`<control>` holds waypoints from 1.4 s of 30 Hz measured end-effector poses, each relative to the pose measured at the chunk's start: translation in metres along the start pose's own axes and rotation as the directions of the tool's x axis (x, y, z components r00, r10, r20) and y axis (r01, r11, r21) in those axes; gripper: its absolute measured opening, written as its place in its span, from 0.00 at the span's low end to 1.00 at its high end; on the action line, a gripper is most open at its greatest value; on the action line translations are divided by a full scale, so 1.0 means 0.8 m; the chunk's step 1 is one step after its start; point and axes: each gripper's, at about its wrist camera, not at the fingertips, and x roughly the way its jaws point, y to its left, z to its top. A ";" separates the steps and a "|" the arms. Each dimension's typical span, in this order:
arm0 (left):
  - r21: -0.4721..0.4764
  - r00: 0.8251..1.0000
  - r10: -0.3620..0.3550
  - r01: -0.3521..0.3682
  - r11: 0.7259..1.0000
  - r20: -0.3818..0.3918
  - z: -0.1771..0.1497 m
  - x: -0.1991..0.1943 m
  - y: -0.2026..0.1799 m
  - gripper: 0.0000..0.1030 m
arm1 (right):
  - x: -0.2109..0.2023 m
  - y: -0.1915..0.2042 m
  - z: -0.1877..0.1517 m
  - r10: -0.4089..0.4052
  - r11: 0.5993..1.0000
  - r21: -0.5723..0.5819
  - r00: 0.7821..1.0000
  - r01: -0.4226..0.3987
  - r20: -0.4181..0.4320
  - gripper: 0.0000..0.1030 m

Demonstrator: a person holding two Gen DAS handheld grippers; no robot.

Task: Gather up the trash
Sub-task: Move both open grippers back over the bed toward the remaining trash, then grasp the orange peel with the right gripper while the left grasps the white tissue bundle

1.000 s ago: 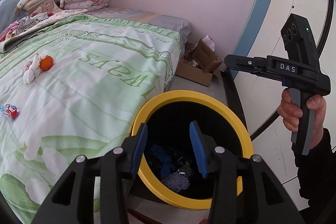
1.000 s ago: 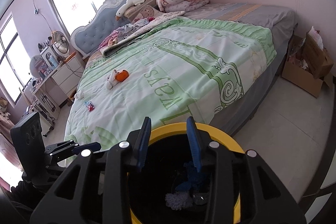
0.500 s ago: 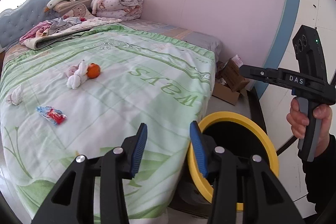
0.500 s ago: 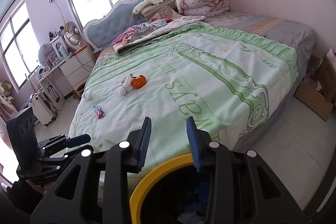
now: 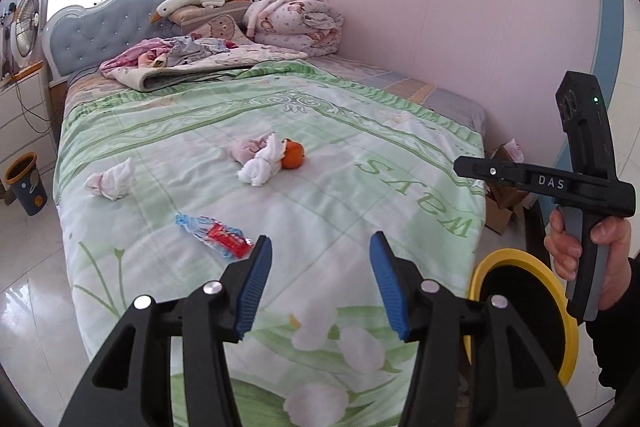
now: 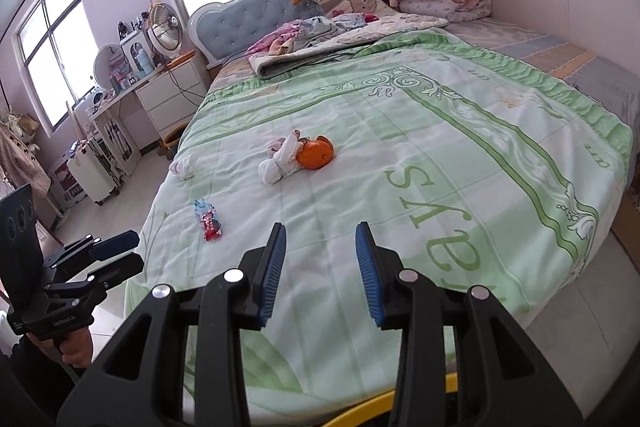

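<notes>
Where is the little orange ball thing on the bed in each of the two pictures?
Left wrist view: the orange lies mid-bed, just above centre, touching the right side of a white crumpled tissue.
Right wrist view: the orange lies left of centre, again right of the tissue.
Shared landmark: the red and blue wrapper, nearer the foot of the bed in both.

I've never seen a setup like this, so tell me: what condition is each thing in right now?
left gripper: open, empty, above the bed
right gripper: open, empty
snack wrapper: lying flat on the quilt
white tissue wad: crumpled, touching the orange peel
pink tissue: crumpled, alone
yellow-rimmed bin: upright, uncovered
</notes>
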 end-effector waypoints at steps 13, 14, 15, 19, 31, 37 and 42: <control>-0.098 0.988 0.151 -0.147 0.984 0.034 0.030 0.020 0.104 0.73 | 0.141 0.014 0.047 -0.045 0.995 -0.089 0.997 0.038 -0.070 0.46; -0.107 0.987 0.160 -0.156 0.982 0.033 0.033 0.022 0.113 0.75 | 0.153 0.014 0.049 -0.047 0.995 -0.095 0.996 0.040 -0.076 0.47; -0.115 0.985 0.171 -0.167 0.979 0.031 0.034 0.025 0.120 0.76 | 0.162 0.014 0.051 -0.050 0.994 -0.100 0.996 0.042 -0.079 0.51; -0.154 0.978 0.207 -0.202 0.967 0.019 0.041 0.039 0.152 0.82 | 0.199 0.018 0.058 -0.085 0.987 -0.144 0.992 0.071 -0.096 0.57; -0.215 0.952 0.302 -0.304 0.928 -0.043 0.055 0.090 0.236 0.83 | 0.296 0.020 0.077 -0.183 0.953 -0.266 0.975 0.144 -0.127 0.61; -0.252 0.947 0.310 -0.320 0.913 -0.078 0.053 0.115 0.272 0.83 | 0.325 0.022 0.079 -0.192 0.947 -0.288 0.971 0.145 -0.144 0.61; -0.239 0.946 0.313 -0.325 0.915 -0.085 0.064 0.140 0.282 0.83 | 0.345 0.029 0.085 -0.200 0.940 -0.309 0.968 0.147 -0.149 0.61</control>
